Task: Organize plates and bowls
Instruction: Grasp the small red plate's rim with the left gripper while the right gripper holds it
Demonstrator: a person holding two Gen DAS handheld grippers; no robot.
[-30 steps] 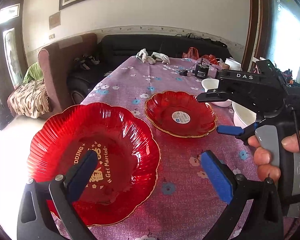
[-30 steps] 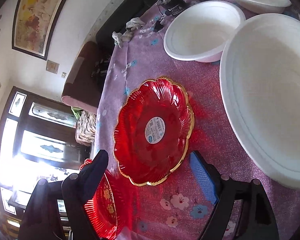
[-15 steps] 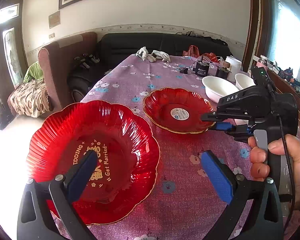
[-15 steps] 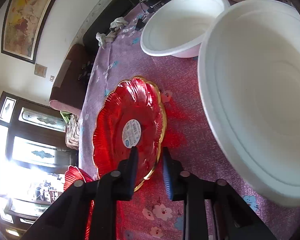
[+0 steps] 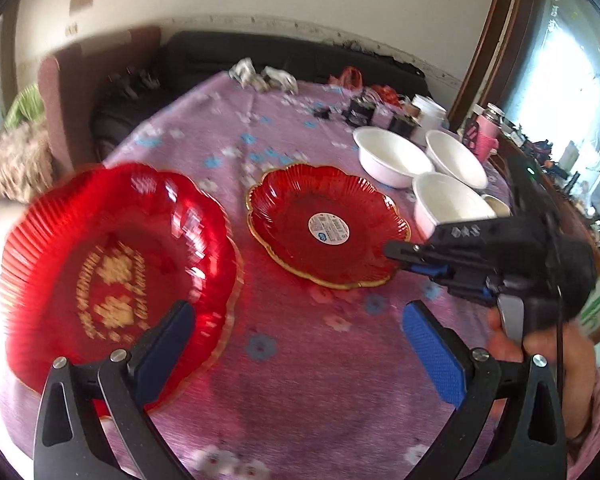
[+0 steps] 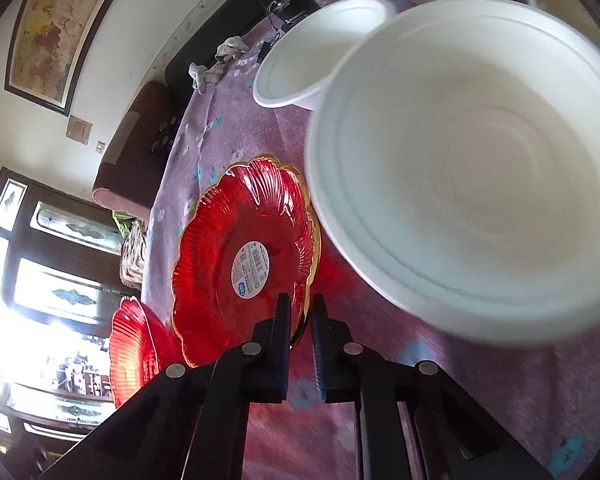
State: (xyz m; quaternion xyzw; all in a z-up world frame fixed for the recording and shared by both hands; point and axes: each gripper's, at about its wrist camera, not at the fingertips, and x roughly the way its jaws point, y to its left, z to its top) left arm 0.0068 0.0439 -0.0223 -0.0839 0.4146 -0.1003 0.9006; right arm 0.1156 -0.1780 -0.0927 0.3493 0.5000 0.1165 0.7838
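A small red gold-rimmed plate with a white sticker lies mid-table on the purple flowered cloth. My right gripper is shut on that plate's near rim. A larger red plate with gold lettering lies at the table's left. My left gripper is open and empty above the cloth, its left finger over the large plate's edge. Three white bowls stand to the right; the nearest fills the right wrist view.
Small black items, cables and white gloves lie at the table's far end. A pink bottle stands on a sideboard at right. A sofa and a brown armchair stand beyond the table.
My right gripper closed from wide open onto the small plate's near rim. The left gripper rose and tilted, so the bowls came into view; its picture is blurred by motion.
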